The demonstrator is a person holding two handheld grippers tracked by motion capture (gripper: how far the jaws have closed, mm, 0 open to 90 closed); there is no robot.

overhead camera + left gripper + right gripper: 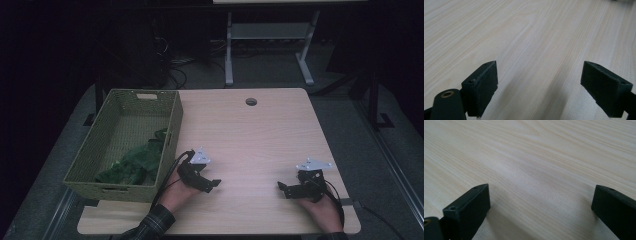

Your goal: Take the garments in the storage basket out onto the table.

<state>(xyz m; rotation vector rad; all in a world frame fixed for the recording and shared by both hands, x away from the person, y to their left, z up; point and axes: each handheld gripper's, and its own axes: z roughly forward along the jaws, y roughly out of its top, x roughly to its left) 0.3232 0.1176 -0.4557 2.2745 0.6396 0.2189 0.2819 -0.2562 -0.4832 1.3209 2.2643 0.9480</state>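
Table (260, 130): light wood-grain top, rounded corners, a round cable hole (251, 101) near the far edge at centre. Floor (345, 120): grey, carpet-like, visible around the table on both sides and beyond it. Second desk (270, 30): stands behind, pale metal legs with flat feet, a crossbar between them, its top edge just in frame. Cables (175, 65): loose dark tangle on the floor to the left of that desk. Lighting: dim; the room's far part and both upper corners fall into near-black shadow.

Green cloth (134, 164) in basket (170, 131), L hand-held gripper (214, 184) & R hand-held gripper (281, 187) rest on table (250, 135)
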